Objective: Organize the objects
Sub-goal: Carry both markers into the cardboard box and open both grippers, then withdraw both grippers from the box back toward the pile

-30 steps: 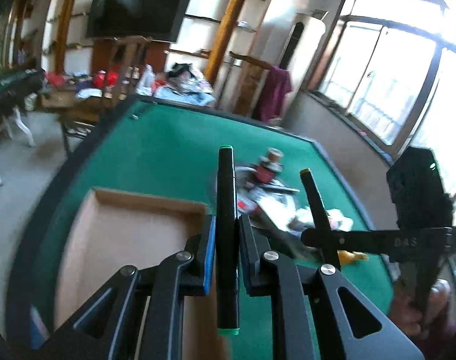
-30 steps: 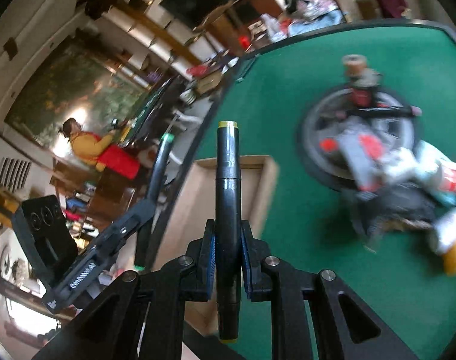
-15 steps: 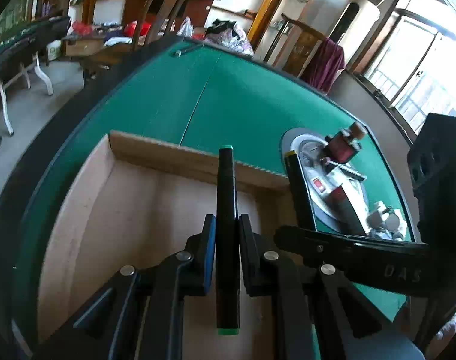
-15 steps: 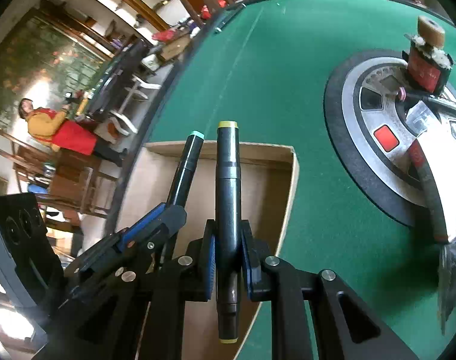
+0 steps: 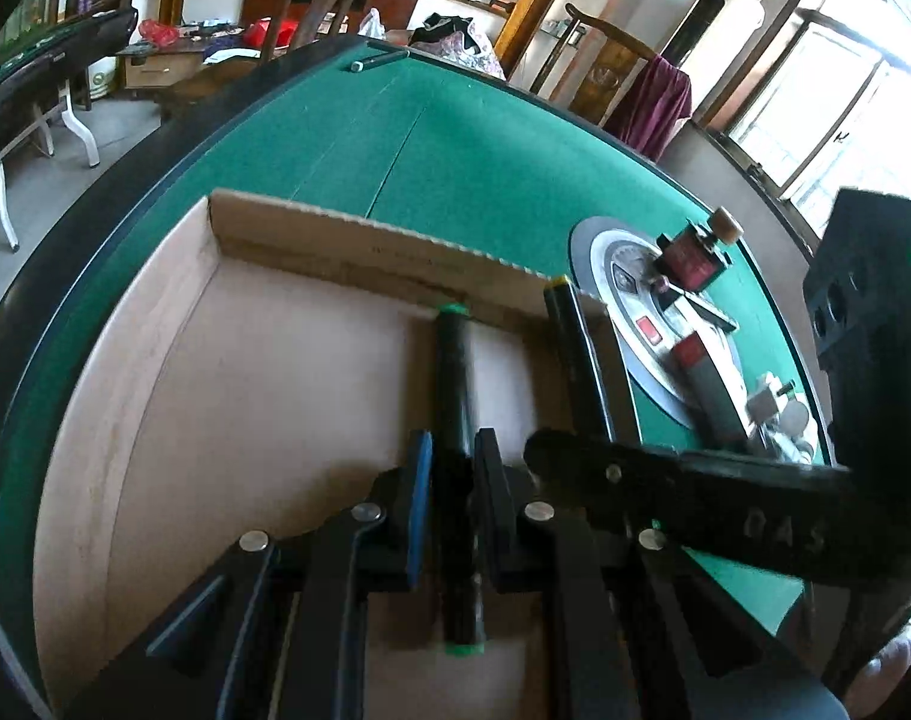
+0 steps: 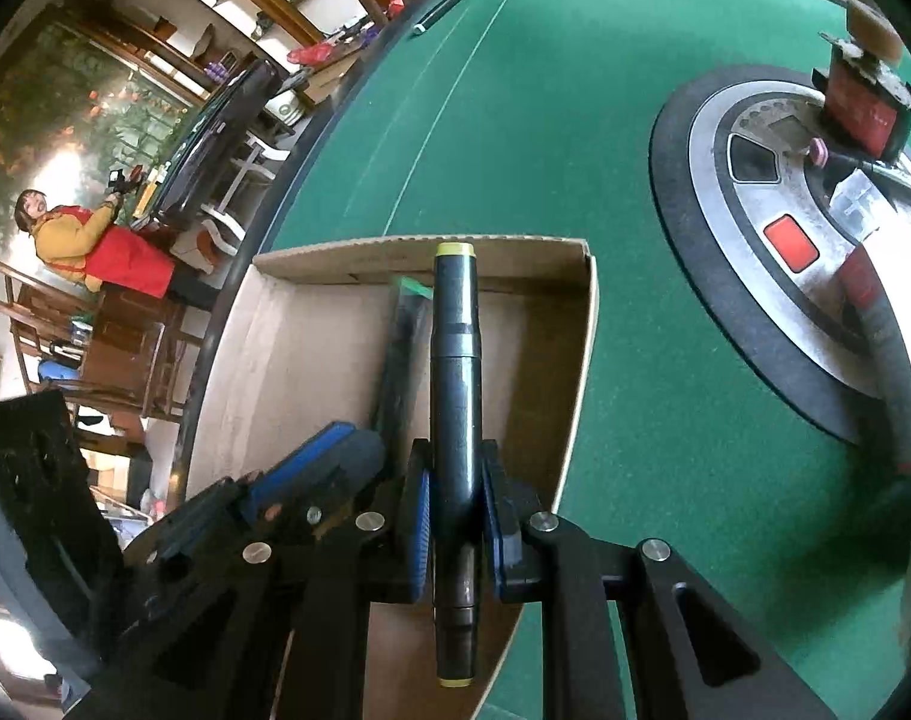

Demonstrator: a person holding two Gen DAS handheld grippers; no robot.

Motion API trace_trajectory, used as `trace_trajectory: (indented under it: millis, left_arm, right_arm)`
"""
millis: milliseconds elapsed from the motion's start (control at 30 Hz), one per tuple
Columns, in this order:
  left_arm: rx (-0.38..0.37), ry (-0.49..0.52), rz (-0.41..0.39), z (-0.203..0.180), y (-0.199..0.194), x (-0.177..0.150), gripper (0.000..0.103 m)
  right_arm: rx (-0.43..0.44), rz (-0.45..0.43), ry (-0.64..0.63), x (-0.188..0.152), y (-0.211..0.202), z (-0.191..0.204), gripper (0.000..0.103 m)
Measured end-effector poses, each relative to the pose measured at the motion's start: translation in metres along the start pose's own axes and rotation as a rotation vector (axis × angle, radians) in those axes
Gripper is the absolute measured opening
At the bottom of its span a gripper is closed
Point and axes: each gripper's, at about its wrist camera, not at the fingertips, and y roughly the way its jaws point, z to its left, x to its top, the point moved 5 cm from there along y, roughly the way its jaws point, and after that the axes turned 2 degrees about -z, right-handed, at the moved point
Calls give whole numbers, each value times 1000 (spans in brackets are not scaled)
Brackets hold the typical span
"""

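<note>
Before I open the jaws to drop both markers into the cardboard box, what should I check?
1. Left gripper shut on the green-capped black marker: ok.
2. Right gripper shut on the yellow-capped black marker: ok.
3. Both markers over the open cardboard box, not the green felt table: ok.
4. Marker tips touching the box floor: cannot tell.
5. The two grippers clear of each other: cannot tell, they are close.
6. Box floor under the markers free: ok.

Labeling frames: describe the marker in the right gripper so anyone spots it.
On the green table, find the open cardboard box. Two black markers are held over it; the right gripper clamps the yellow-capped marker, while its neighbour, the green-capped marker, sits in the left gripper.
</note>
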Motion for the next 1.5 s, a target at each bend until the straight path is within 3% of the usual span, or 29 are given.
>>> trace_trajectory:
  millis: [167,233,300,367,400,433,500,600,767,900,1033,1100,1200,1367,1500]
  left_arm:
    - [-5,-7,-4,-1,3,1,12]
    - [-7,-23,-6,1,4,2,19]
    - [-13,-49,-10,4,3,2,35]
    - [-39,-84,-29,7,-2,1,64]
    - [-63,-101,-40,7,-5,1,69]
    - [-90,-119,-49,7,-9,1,71]
    - [-149,-154,-62,5,-20,2,74]
    - [-235,-133,-105,-11,-41,2,79]
    - [-322,-105,-107,-46,-59,-5,87]
    - [-469,-215,-57,-64,-56,-12,89]
    - [-621,-358,-10,-78,-50,-22,92]
    - [-685,-427,-2,-84,-50,-26,93]
    - [-694,-477,-23,-93,-49,-29,95]
    - [-635,-531,-33,-105,-38,-32,96]
    - [-715,-635,48,-116,-20,-41,96]
  right_arm:
    - [-25,-15,-9,2,-1,0,17]
    - [-33,-24,-11,3,-2,-2,17]
    - [-30,-27,0,5,-2,-4,17]
    - [-7,-42,11,5,-9,-6,20]
    - [0,-58,10,5,-15,-7,24]
    - [0,-78,4,4,-22,-7,27]
    - [-22,-133,-13,1,-42,-5,54]
    - [-58,-249,-41,-6,-82,-6,81]
    - [-30,-370,-39,-30,-137,-21,86]
    - [-3,-476,4,-53,-186,-46,87]
    - [-106,-550,-3,-72,-223,-66,91]
    - [-241,-552,-28,-86,-232,-86,94]
    - [-389,-515,-79,-104,-229,-120,94]
    - [-451,-363,-95,-136,-204,-173,94]
    - [-477,-306,-130,-145,-188,-192,94]
